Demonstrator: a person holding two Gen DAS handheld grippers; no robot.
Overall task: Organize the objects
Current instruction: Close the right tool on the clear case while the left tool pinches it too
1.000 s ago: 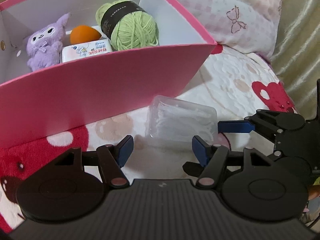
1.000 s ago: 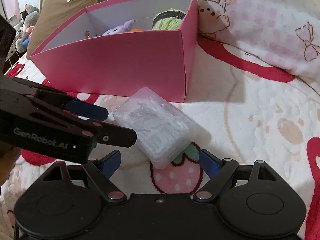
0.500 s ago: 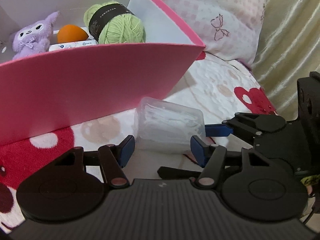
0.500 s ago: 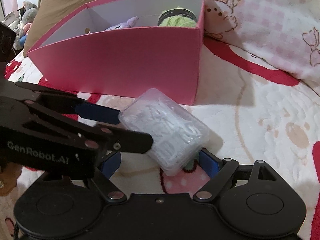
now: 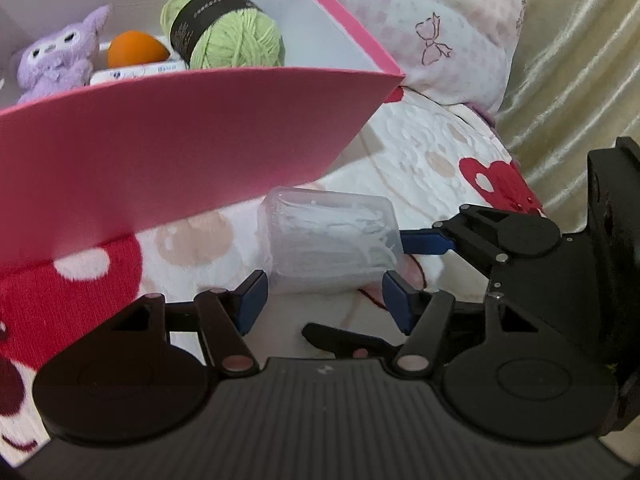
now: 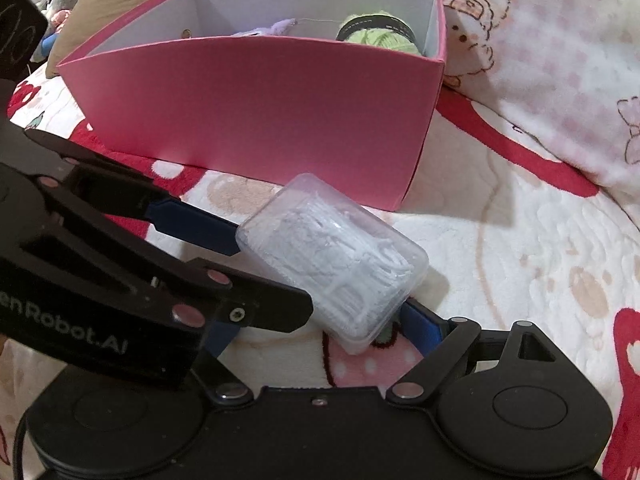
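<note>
A clear plastic case [image 5: 332,244] of white picks lies on the bedspread just before the pink box's [image 5: 160,152] near wall. My left gripper [image 5: 324,300] is open, its blue pads at the case's near long side, one by each corner. My right gripper [image 6: 320,332] reaches in from the other side with its jaws opening. The case [image 6: 332,264] sits between them. One right finger [image 5: 424,242] rests by the case's right end, and its left pad is hidden behind the left gripper's arm [image 6: 120,288]. Neither gripper squeezes the case.
The pink box [image 6: 260,112] holds green yarn [image 5: 228,28], a purple plush [image 5: 56,60], an orange ball [image 5: 136,48] and a white packet [image 5: 140,72]. A pink pillow [image 5: 420,28] lies behind it. Shiny curtain fabric [image 5: 580,60] hangs at the right. The bedspread [image 6: 520,260] is bare to the right.
The right gripper has closed in on the case, and its finger now reaches the case's right end. The case sits nearer both grippers' fingertips than before.
</note>
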